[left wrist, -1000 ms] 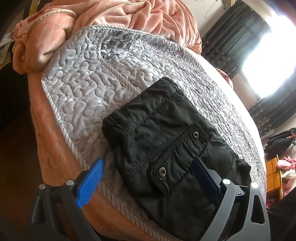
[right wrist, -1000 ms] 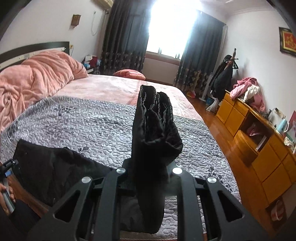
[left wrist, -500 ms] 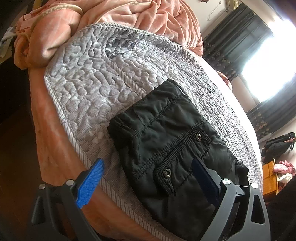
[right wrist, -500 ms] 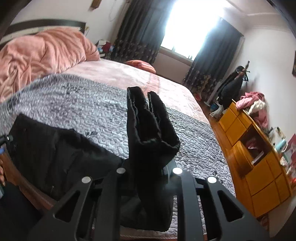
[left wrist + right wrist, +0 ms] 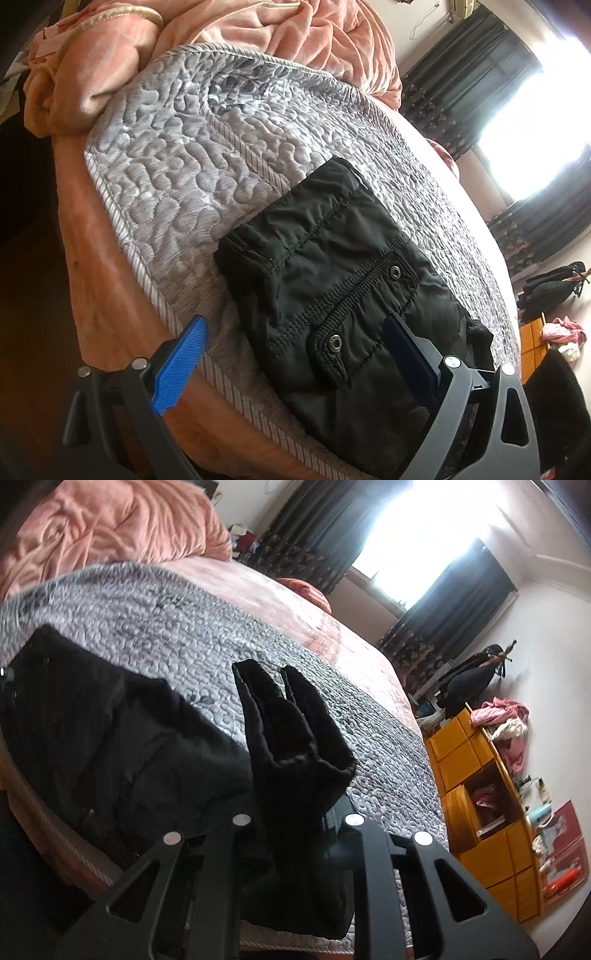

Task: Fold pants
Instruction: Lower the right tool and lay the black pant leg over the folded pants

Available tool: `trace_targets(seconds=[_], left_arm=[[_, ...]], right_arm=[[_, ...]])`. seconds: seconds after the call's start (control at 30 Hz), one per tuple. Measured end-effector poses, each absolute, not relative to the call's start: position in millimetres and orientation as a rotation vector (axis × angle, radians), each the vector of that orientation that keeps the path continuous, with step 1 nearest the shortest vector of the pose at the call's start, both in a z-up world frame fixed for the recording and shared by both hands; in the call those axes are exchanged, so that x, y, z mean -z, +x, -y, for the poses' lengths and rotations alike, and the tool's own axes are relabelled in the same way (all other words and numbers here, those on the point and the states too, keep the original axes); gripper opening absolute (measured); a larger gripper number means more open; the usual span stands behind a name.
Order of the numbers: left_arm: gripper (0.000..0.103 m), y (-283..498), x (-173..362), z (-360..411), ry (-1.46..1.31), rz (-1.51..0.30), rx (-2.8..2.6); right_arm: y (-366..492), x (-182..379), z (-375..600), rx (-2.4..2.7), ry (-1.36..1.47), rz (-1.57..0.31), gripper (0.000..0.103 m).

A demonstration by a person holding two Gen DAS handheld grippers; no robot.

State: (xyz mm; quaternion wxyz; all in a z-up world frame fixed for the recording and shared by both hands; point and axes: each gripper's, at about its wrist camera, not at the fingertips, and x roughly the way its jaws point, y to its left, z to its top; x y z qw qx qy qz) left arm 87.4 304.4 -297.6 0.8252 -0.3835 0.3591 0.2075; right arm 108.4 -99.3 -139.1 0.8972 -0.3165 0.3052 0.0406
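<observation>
On the near edge of the grey quilted bedspread [image 5: 192, 155]: black pants [image 5: 332, 280], waist end flat, snap-flap pocket [image 5: 354, 314] facing up. Leg ends [image 5: 291, 738] bunched and lifted off the bed, pinched between the pressed-together fingers of the right gripper [image 5: 295, 819], standing upright in front of its camera. Left gripper [image 5: 291, 362] spread wide, blue pads [image 5: 177, 365] either side of the pocket area, touching no cloth as far as can be told; contact on the far pad unclear. Likely step: carrying the leg ends over toward the waist for the lengthwise fold. Next move probably calls for laying the held end down square on the waistband, edges aligned, with the left gripper pinning or smoothing the flat part against sliding toward the bed edge. Further out: rumpled pink duvet [image 5: 280, 33] at the head, dark curtains [image 5: 325, 528] by a bright window, yellow cabinet [image 5: 480, 775] along the wall.
</observation>
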Motion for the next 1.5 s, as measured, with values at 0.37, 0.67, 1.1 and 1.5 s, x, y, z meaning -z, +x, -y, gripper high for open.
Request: trace_targets(seconds=[0.37, 0.67, 1.1, 1.5], left_arm=[[0.096, 87.2, 298.5, -304.8, -0.820, -0.764, -0.436], [0.096, 87.0, 298.5, -304.6, -0.819, -0.765, -0.435], [0.096, 85.8, 300.4, -307.9, -0.821, -0.772, -0.436], [0.096, 87.0, 301.7, -308.0, -0.826, -0.775, -0.430]], right_arm=[[99.8, 202.5, 59.8, -0.057, -0.933, -0.619, 0.016], [93.4, 258.9, 35.0, -0.107, -1.045, -0.660, 0.017], [104.0, 294.2, 31.6, -0.225, -0.975, -0.804, 0.038], [151.2, 218.0, 108.5, -0.520, -0.173, -1.099, 0.062]])
